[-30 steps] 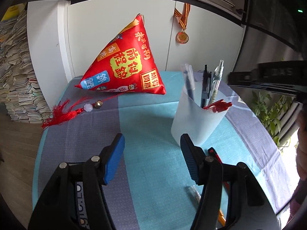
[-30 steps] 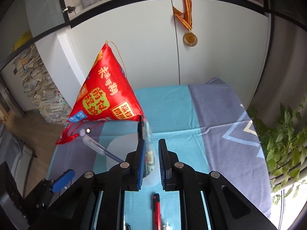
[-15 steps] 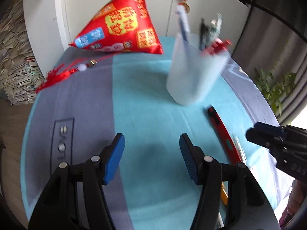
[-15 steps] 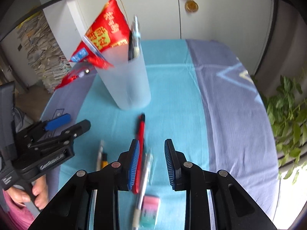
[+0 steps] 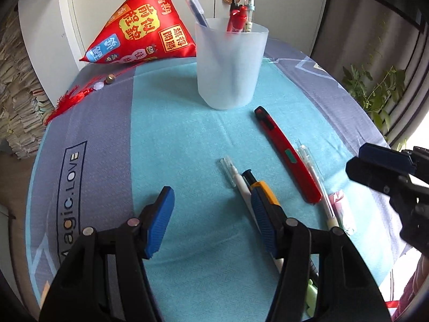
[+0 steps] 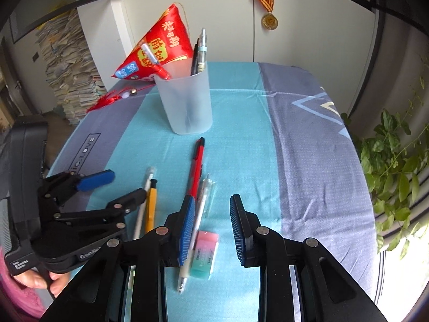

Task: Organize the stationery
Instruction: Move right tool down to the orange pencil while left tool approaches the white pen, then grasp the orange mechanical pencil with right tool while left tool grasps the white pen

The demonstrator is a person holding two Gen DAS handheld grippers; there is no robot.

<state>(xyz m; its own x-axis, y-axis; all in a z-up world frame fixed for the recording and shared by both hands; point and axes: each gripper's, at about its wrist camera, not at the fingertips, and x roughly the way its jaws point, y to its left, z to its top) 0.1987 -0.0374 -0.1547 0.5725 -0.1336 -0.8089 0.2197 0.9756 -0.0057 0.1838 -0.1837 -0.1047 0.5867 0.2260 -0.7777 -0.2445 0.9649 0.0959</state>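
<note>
- Left gripper (image 5: 211,216) is hovering over the teal strip of the worktop (image 5: 174,139), jaws standing apart with nothing between them; its right-hand pad is overlapping a yellow marker (image 5: 264,187) and a white pen (image 5: 238,179) lying side by side.
- Right gripper (image 6: 211,230) is hanging low over the loose stationery, jaws apart and not clamping anything; a clear mechanical pencil (image 6: 203,201) and a pink-and-teal eraser (image 6: 205,252) are lying under the gap, close to the left pad.
- A red utility knife (image 6: 197,166) is lying just beside the clear pencil, pointing toward the cup.
- Frosted pen cup (image 5: 232,64) is standing upright further back on the teal strip, well apart from both grippers, holding several pens (image 5: 241,13) upright.
- A red pyramid-shaped cushion (image 5: 142,32) with a tassel (image 5: 67,102) is sitting behind the cup, against the white cabinet.
- A hand (image 6: 40,281) is showing at the lower left of the right wrist view, holding the left gripper's handle.
</note>
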